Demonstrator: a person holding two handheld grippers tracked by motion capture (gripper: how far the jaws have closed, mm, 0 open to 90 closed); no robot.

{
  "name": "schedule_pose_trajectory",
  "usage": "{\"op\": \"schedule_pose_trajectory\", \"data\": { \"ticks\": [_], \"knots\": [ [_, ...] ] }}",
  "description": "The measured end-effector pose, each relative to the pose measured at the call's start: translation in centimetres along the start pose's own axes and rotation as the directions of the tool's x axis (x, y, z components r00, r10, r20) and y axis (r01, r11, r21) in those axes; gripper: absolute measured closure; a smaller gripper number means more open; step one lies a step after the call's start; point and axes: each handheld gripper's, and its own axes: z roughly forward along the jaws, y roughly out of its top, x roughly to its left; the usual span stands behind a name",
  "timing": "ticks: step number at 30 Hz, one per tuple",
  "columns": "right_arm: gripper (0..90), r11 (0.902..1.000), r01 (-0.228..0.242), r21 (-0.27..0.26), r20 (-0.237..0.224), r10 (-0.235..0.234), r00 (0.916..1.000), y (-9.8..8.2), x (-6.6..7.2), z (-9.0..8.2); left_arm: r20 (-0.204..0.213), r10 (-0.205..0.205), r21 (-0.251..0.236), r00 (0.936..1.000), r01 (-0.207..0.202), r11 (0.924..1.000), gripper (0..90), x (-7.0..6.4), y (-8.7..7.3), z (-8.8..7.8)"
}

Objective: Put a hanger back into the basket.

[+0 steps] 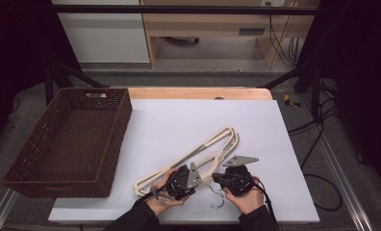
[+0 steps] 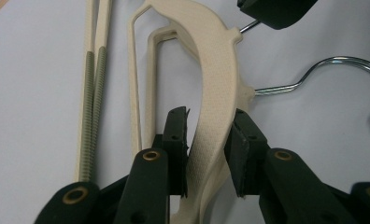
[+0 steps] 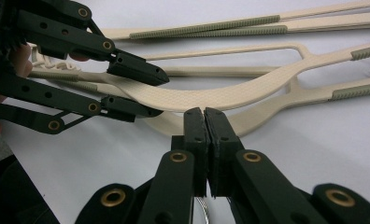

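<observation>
White table is carrying two cream hangers near its front edge, left tongs closing round the top hanger's shoulder, right tongs pressing shut at its hook; a loose grip risks the stacked hangers snagging together.

This looks like a lab or recording workspace rather than a home. A white board covers a plain wooden table framed by dark metal struts, with black cables trailing over the grey floor at the right. At the far side stand a light wooden desk and a white cabinet, with more cables hanging there.
</observation>
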Motion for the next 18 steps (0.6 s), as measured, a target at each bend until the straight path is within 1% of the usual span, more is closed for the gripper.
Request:
{"op": "schedule_pose_trajectory", "data": {
  "ticks": [2,3,4,5,6,7,8,9,10,11,12,13,14,15,16,17,18],
  "knots": [
    [88.2,0.9999,0.01,-0.003,0.001,-0.01,1.0,-0.1,-0.1,0.1,-0.001,0.012,0.004,0.9999,-0.012,0.9999,71.3,-0.1,0.0,0.0],
    [88.0,0.9998,0.022,0.0,-0.003,-0.022,0.9998,-0.1,-0.2,0.0,0.001,0.018,0.007,0.9998,-0.018,0.9998,71.6,-0.1,0.0,-0.1],
    [87.5,0.9999,0.015,0.001,-0.009,-0.015,0.9998,-0.1,-0.2,0.0,0.002,0.021,0.007,0.9998,-0.021,0.9998,72.0,-0.1,0.0,-0.1],
    [85.7,0.9998,0.021,0.003,-0.003,-0.021,0.9998,-0.1,-0.2,0.0,0.001,0.024,0.004,0.9997,-0.024,0.9997,72.4,-0.1,0.1,-0.1],
    [82.8,0.9995,0.03,-0.007,-0.006,-0.03,0.9995,-0.1,-0.3,-0.1,-0.001,0.036,0.012,0.9993,-0.036,0.9993,73.0,0.0,0.1,-0.3],
    [76.9,0.999,0.014,-0.043,-0.033,-0.016,0.9993,0.0,-0.5,-0.6,-0.003,0.026,-0.001,0.9997,-0.026,0.9997,74.1,0.0,0.1,-0.3],
    [76.9,0.999,0.014,-0.043,-0.033,-0.016,0.9993,0.0,-0.5,-0.6,-0.006,0.026,-0.004,0.9997,-0.026,0.9997,74.1,0.1,0.1,-0.4],
    [74.4,0.9978,0.018,-0.063,-0.044,-0.021,0.9988,0.1,-0.6,-0.9,-0.011,0.025,-0.008,0.9996,-0.026,0.9996,74.7,0.2,0.1,-0.6],
    [69.2,0.9941,0.011,-0.108,-0.046,-0.016,0.9988,0.2,-0.7,-1.4,-0.014,0.034,-0.002,0.9993,-0.034,0.9994,75.5,0.4,0.1,-0.8],
    [67.3,0.9911,0.012,-0.133,-0.049,-0.019,0.9986,0.3,-0.9,-1.9,-0.019,0.021,-0.01,0.9996,-0.021,0.9997,76.1,0.5,0.1,-1.0],
    [64.6,0.9853,0.008,-0.171,-0.041,-0.015,0.9991,0.4,-1.1,-2.5,-0.024,0.018,-0.013,0.9995,-0.019,0.9997,76.7,0.8,0.1,-1.2],
    [59.1,0.975,0.013,-0.222,-0.034,-0.021,0.9992,0.4,-1.6,-3.2,-0.026,0.014,-0.018,0.9996,-0.014,0.9997,77.2,0.9,0.1,-1.4],
    [54.9,0.9674,0.007,-0.253,-0.019,-0.012,0.9997,0.5,-1.8,-3.7,-0.026,-0.004,-0.029,0.9997,0.003,0.9996,77.4,1.1,0.1,-1.5],
    [52.0,0.9567,0.005,-0.291,-0.004,-0.006,1.0,0.4,-2.2,-4.3,-0.027,0.002,-0.024,0.9996,-0.003,0.9997,77.6,1.4,0.1,-1.8],
    [48.4,0.9458,-0.004,-0.325,0.004,0.006,1.0,0.4,-2.5,-4.9,-0.029,-0.017,-0.042,0.9994,0.016,0.999,77.7,1.5,0.0,-1.9],
    [44.8,0.9351,-0.007,-0.354,0.009,0.01,0.9999,0.3,-3.0,-5.4,-0.029,-0.019,-0.044,0.9994,0.017,0.9989,78.0,1.8,0.0,-2.2],
    [43.5,0.9246,-0.014,-0.381,0.024,0.025,0.9994,0.2,-3.4,-5.9,-0.03,-0.031,-0.056,0.9991,0.029,0.998,78.2,1.8,0.0,-2.3]
  ]
}}
